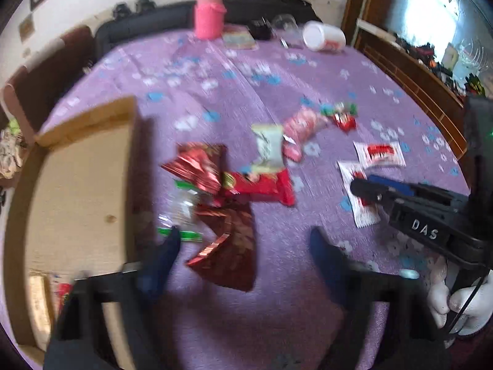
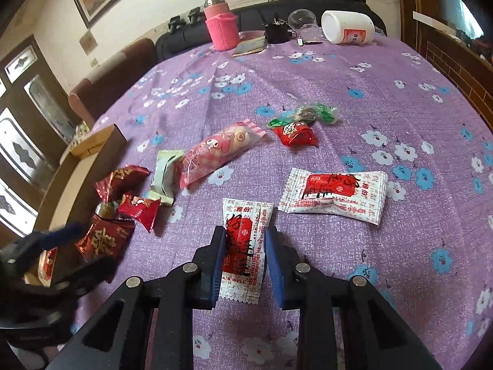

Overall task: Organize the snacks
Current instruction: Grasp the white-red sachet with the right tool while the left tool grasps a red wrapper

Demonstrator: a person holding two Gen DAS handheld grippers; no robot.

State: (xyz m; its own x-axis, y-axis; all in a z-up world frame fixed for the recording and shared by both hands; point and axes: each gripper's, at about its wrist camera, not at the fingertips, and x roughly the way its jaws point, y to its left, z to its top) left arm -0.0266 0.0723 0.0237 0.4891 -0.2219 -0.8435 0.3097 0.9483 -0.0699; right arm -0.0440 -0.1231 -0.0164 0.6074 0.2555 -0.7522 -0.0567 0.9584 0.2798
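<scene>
Two grippers low, right gripper (image 2: 243,256) clamped on white packet (image 2: 245,246), left gripper (image 1: 243,246) apart over dark red packet (image 1: 228,246), cardboard box (image 1: 80,185) edge beside it.

Left wrist view: angled steeply down, close over snack wrappers (image 1: 222,185) beside a cardboard box (image 1: 83,185), blurred. Right wrist view: lower, looking forward across the purple tablecloth (image 2: 323,86). Shared: wrappers, tablecloth, pink flask (image 2: 220,24) at far edge.
</scene>
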